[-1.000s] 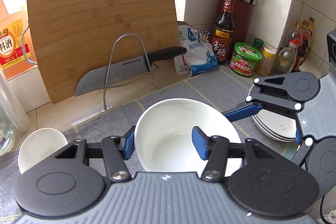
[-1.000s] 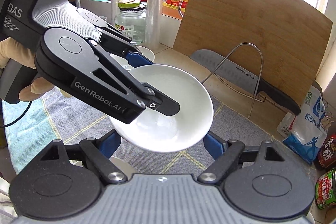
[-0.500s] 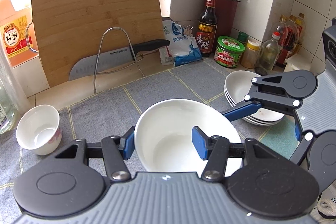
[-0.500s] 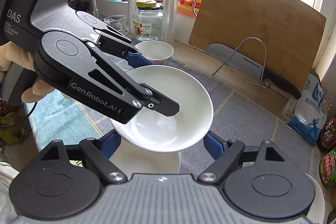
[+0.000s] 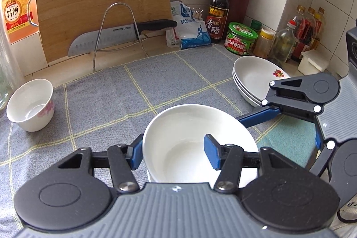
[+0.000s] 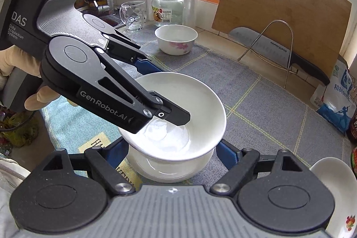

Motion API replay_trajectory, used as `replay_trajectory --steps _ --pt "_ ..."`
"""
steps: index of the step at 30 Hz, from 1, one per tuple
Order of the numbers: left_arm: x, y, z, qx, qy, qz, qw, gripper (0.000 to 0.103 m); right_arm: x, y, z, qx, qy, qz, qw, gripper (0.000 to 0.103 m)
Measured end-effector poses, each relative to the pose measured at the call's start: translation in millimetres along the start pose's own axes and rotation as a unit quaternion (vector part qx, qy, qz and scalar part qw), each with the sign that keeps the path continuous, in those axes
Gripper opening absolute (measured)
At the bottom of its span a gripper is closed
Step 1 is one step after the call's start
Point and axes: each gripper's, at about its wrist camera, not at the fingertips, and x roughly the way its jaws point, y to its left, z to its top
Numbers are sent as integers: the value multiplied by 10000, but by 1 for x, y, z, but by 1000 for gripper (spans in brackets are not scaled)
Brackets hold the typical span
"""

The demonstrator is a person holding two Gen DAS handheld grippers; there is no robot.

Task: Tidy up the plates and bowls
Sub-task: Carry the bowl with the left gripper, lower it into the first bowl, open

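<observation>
Bowl (image 5: 189, 139) plain white, glossy, wide-rimmed, empty inside.

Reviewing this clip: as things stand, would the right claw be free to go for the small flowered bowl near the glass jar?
Probably not directly: the right claw is open, but the left claw and the white bowl it grips sit between it and the flowered bowl.

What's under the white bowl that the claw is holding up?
Another white bowl sits right below the held bowl, on the grey cloth. Only its front edge shows; the held bowl covers the rest.
</observation>
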Motion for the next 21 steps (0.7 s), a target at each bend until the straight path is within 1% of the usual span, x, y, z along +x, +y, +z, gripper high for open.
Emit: replay_trajectory --steps 15,21 --pt "11 -3 -11 103 88 39 9999 55 6 4 -5 -131 149 -67 9998 89" --pt "12 -4 -12 186 46 118 9997 55 7 4 -6 -146 144 -96 9997 89"
